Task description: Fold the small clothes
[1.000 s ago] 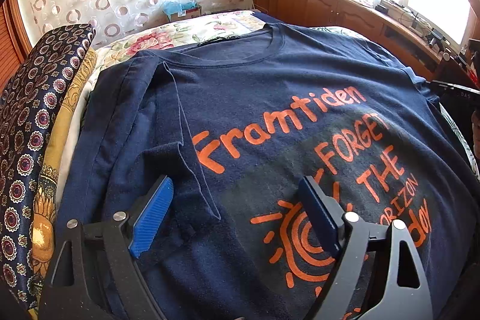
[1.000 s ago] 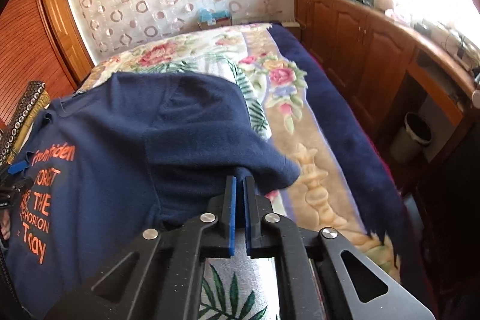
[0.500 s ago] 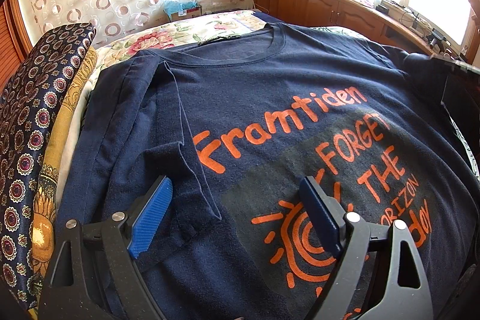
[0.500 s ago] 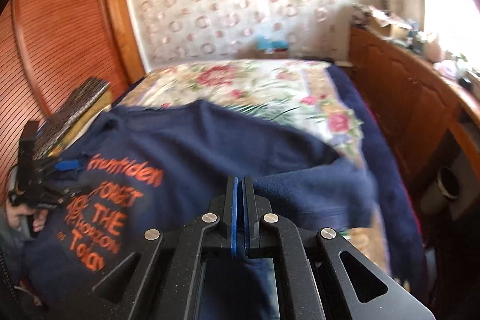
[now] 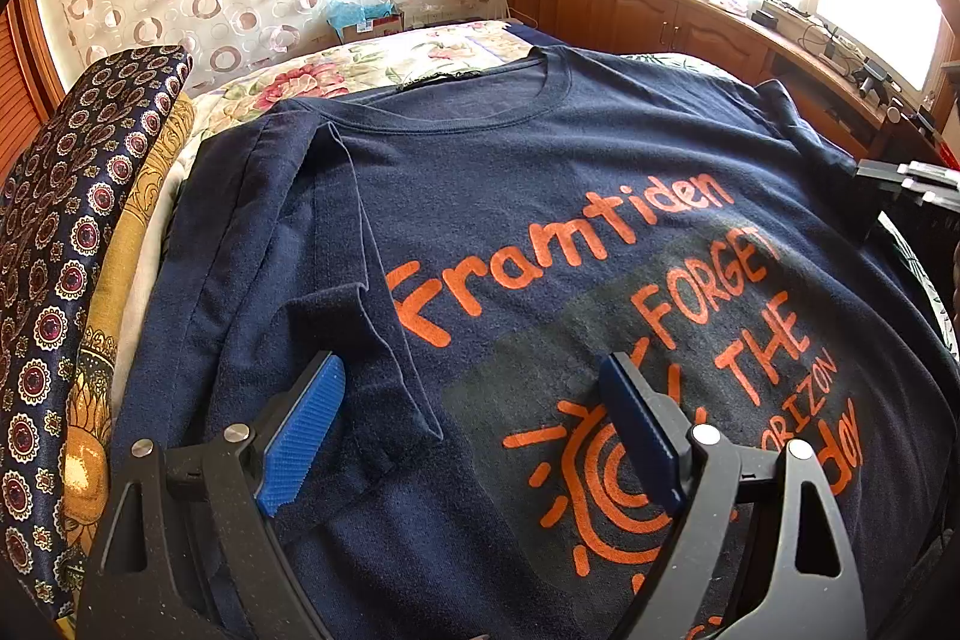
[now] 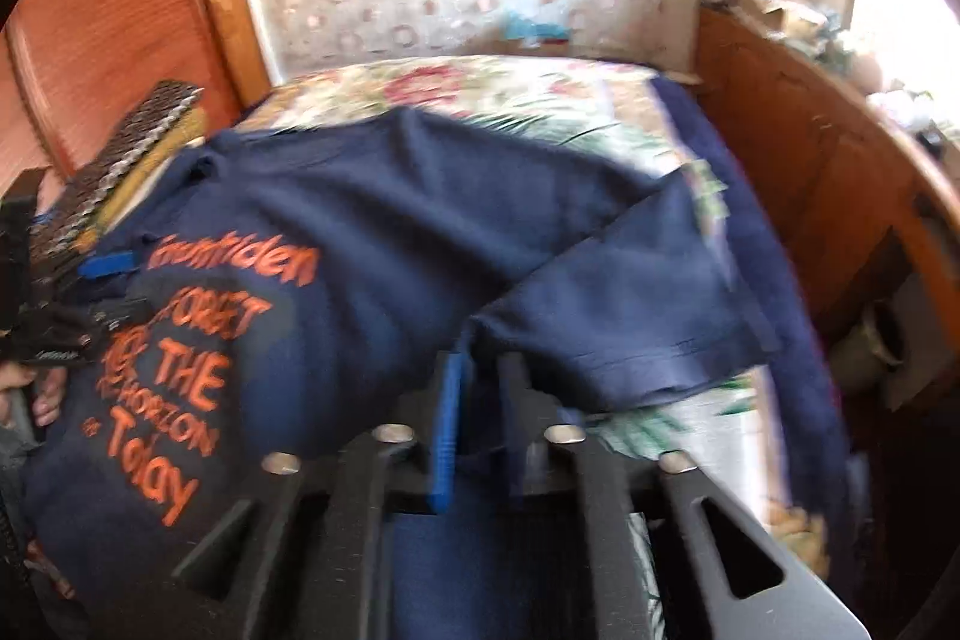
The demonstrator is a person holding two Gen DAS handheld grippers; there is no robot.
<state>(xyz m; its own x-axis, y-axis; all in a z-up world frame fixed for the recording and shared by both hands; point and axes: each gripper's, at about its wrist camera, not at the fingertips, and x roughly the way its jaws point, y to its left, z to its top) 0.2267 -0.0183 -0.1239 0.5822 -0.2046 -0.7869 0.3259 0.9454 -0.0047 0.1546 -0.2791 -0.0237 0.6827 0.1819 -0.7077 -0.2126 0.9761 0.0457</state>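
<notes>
A navy T-shirt (image 5: 540, 196) with orange print lies face up on the bed. Its left sleeve (image 5: 336, 316) is folded inward. My left gripper (image 5: 471, 370) hovers open just above that sleeve and the print, holding nothing. In the right wrist view the right sleeve (image 6: 630, 322) lies folded in over the shirt (image 6: 360, 220). My right gripper (image 6: 480, 394) sits at the sleeve's edge; its jaws are opening, with navy cloth loose in the gap. The right gripper (image 5: 912, 196) shows at the right edge of the left wrist view. The left gripper (image 6: 90, 292) shows far left here.
Patterned folded cloths (image 5: 60, 250) are stacked along the shirt's left side. A floral bedspread (image 5: 360, 64) lies under the shirt. Wooden cabinets (image 5: 630, 10) with clutter run along the right. A bin (image 6: 870, 340) stands beside the bed. A person's hand (image 6: 36, 388) grips the left tool.
My right gripper swung left across the bed, carrying the right sleeve in over the shirt body, and its shut jaws have parted. The left gripper has not moved.
</notes>
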